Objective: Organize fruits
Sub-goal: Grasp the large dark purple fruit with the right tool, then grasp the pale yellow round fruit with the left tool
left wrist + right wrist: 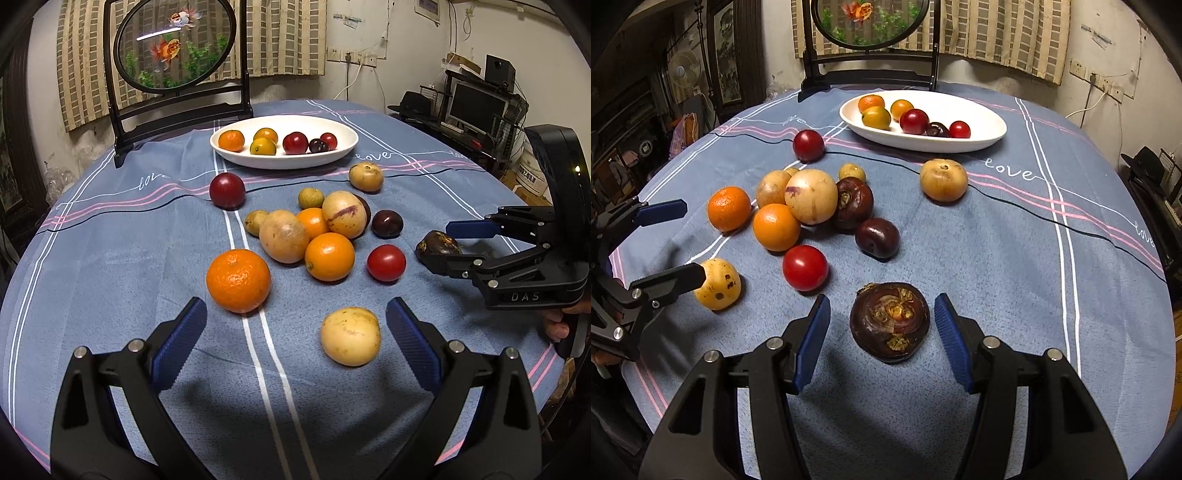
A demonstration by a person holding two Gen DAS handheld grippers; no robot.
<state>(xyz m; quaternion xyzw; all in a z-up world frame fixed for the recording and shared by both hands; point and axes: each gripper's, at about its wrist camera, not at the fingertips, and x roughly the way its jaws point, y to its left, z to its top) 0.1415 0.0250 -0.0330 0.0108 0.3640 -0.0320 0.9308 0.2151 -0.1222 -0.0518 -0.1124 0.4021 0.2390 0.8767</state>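
A white oval plate (347,149) at the back of the table holds three orange fruits and three red or dark ones. Loose fruit lies in front of it on the blue tablecloth (110,258). My left gripper (295,325) is open low over the cloth. A pale yellow fruit (350,336) lies between its fingers, close to the right pad and untouched, and a mandarin (238,280) sits just ahead of the left pad. My right gripper (882,301) is open around a dark brown knobbly fruit (889,321), with a gap showing at each pad.
A cluster of oranges, yellow fruits and dark fruits (314,229) fills the table's middle, with a red tomato (805,267) and a dark plum (877,237) nearby. A goldfish screen on a black stand (177,48) rises behind the plate. A desk with a monitor (476,107) stands to the right.
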